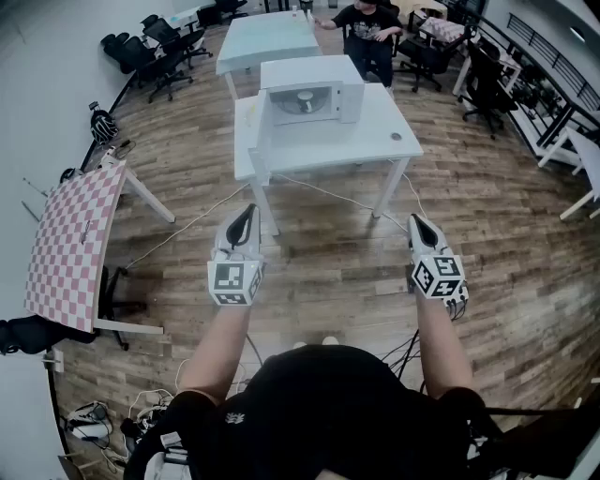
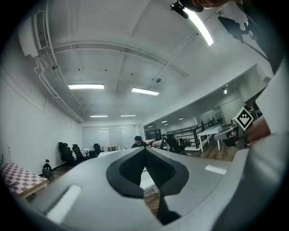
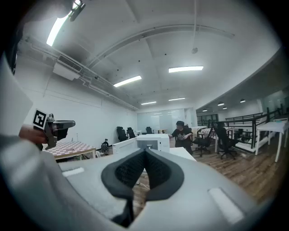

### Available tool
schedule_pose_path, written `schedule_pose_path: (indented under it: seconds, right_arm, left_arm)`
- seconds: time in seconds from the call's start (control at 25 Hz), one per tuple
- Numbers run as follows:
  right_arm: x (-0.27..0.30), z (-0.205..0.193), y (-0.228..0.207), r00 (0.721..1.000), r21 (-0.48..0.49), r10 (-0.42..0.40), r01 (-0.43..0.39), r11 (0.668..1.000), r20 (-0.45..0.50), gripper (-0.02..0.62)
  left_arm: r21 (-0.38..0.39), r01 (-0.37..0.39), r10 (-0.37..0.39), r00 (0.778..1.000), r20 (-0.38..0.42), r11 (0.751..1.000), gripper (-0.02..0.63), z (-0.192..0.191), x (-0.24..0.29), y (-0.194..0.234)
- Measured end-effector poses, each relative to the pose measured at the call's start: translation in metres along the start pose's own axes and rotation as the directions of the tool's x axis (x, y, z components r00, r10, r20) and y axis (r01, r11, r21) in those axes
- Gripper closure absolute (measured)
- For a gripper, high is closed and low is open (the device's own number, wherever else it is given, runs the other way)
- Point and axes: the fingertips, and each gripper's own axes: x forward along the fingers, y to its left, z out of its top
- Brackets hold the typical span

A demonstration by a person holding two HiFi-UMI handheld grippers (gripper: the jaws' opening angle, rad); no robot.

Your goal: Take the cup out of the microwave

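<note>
Left tongs (image 1: pixel 247 210): you held them clenched, jaws pressed together with nothing between them, out over the floor (image 1: pixel 328 262) at your 11 o'clock.
Right tongs (image 1: pixel 413 218): clenched as well, and empty, at your 1 o'clock, pointing ahead beside the left pair.
Cup (image 1: pixel 303 97): it sat inside the microwave (image 1: pixel 305 70), well apart from both tongs.
Microwave: it stood on the table (image 1: pixel 375 127) at your 12 o'clock.
Door (image 1: pixel 263 120): swung open toward 9 o'clock.
Table: white, well ahead of you.
Person (image 1: pixel 370 23): seated beyond the table, near 1 o'clock.
</note>
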Motion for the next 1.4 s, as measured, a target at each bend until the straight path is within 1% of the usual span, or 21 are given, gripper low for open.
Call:
schedule_pose_path:
  seconds: [0.32, 0.52, 0.68, 0.92, 1.08, 1.24, 1.4]
  right_arm:
    - [0.007, -0.002, -0.027, 1.000, 0.006, 0.008, -0.008, 1.000, 0.001, 0.597]
    - [0.012, 0.007, -0.053, 0.998, 0.045, 0.015, -0.017, 0.999, 0.053, 0.597]
    - [0.018, 0.004, -0.063, 0.999, 0.028, 0.023, -0.024, 0.999, 0.046, 0.597]
    - [0.036, -0.011, -0.076, 1.000, 0.049, 0.017, -0.018, 0.999, 0.013, 0.597]
    - [0.056, -0.011, -0.090, 1.000, 0.049, 0.013, -0.014, 0.999, 0.007, 0.596]
    - [0.079, -0.011, -0.106, 1.000, 0.048, -0.010, 0.010, 0.999, 0.006, 0.597]
    - [0.111, -0.006, -0.125, 1.000, 0.049, -0.026, 0.026, 0.998, 0.002, 0.596]
  left_arm:
    - [0.024, 0.001, -0.001, 1.000, 0.005, 1.000, 0.600, 0.008, 0.026, -0.017]
    - [0.035, -0.013, 0.013, 1.000, 0.005, 0.999, 0.600, 0.012, 0.045, -0.029]
    - [0.056, -0.013, 0.012, 1.000, 0.019, 0.998, 0.600, 0.014, 0.054, -0.036]
    - [0.045, -0.001, 0.000, 1.000, 0.010, 0.999, 0.600, 0.004, 0.082, -0.036]
    - [0.038, 0.010, -0.011, 1.000, 0.026, 0.999, 0.600, 0.000, 0.113, -0.035]
    - [0.031, 0.030, -0.031, 0.999, 0.033, 0.999, 0.598, -0.011, 0.147, -0.031]
    - [0.021, 0.039, -0.040, 0.998, 0.038, 0.999, 0.600, -0.016, 0.190, -0.023]
